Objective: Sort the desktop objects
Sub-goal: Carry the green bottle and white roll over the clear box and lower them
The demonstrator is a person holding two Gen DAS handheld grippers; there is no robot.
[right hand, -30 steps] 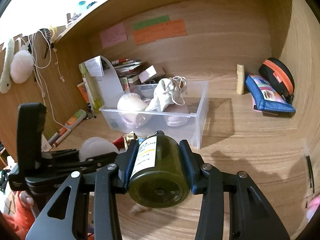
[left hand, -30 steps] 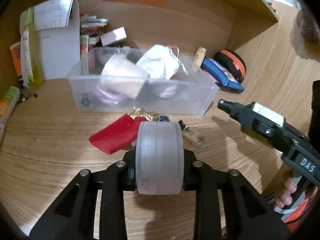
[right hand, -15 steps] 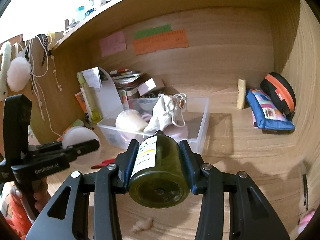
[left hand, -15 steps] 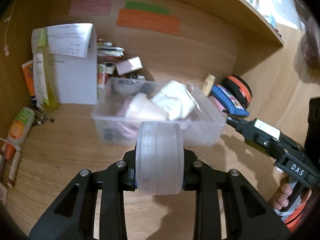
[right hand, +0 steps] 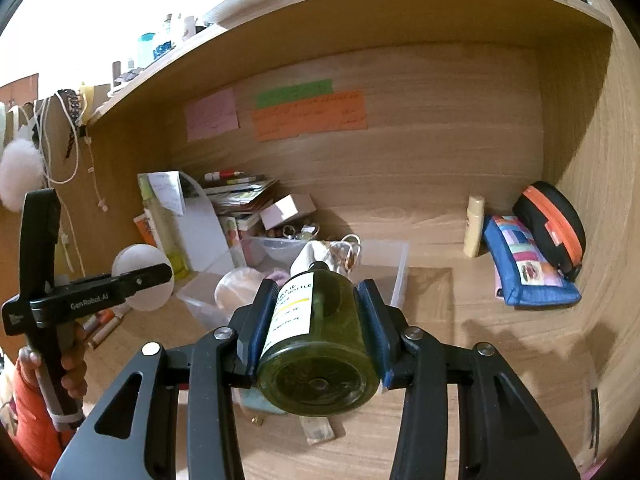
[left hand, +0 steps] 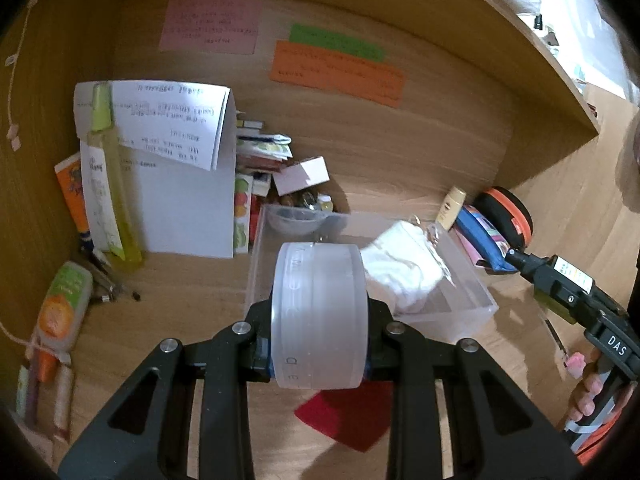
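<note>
The wooden desk (right hand: 480, 344) sits in an alcove, and three paper notes, pink, green and orange (right hand: 310, 114), are stuck on its back wall. In the middle stands a clear plastic bin (left hand: 460, 280) with a white cloth bundle (left hand: 404, 276) inside. Behind the bin is a pile of books and a small box (left hand: 304, 176). To the left, a white paper stand (left hand: 188, 184) and a tall yellow bottle (left hand: 110, 200) stand upright. On the right, a small cream tube (right hand: 474, 226) stands near a blue pouch (right hand: 528, 268) and a black case with an orange zipper (right hand: 554, 224). A red cloth (left hand: 348, 416) lies on the desk in front of the bin.

The left gripper (left hand: 320, 320) is clenched on a round frosted jar (left hand: 320, 316), which is lifted in front of the bin. The right gripper (right hand: 320, 324) grasps a dark green bottle (right hand: 320, 344) lying sideways between its blue pads, its neck pointing to the bin. A hand (right hand: 60, 364) holds the left tool.
</note>
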